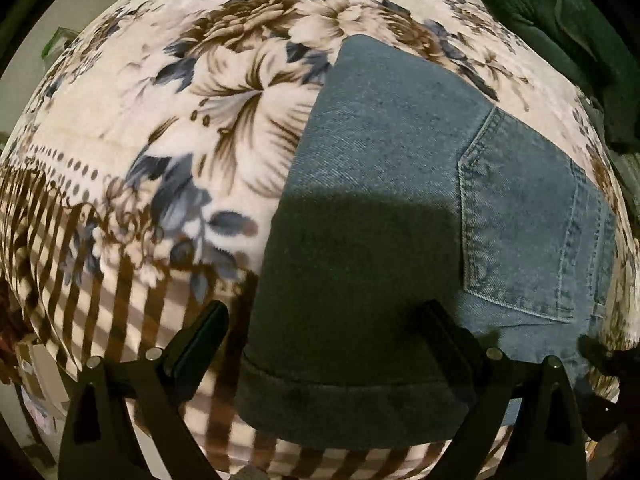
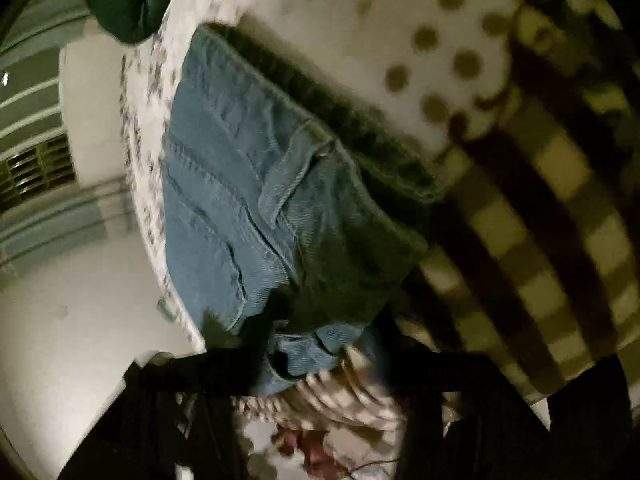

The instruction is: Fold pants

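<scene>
You have no lettering, label, brand mark or number to read in either view: the folded blue denim pants and the cream floral blanket under them show only stitching and printed pattern.

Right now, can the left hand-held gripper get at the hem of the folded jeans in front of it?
Probably yes. The left hand-held gripper is open, its fingers on either side of the hem of the jeans, and nothing lies between them on the floral blanket.
</scene>
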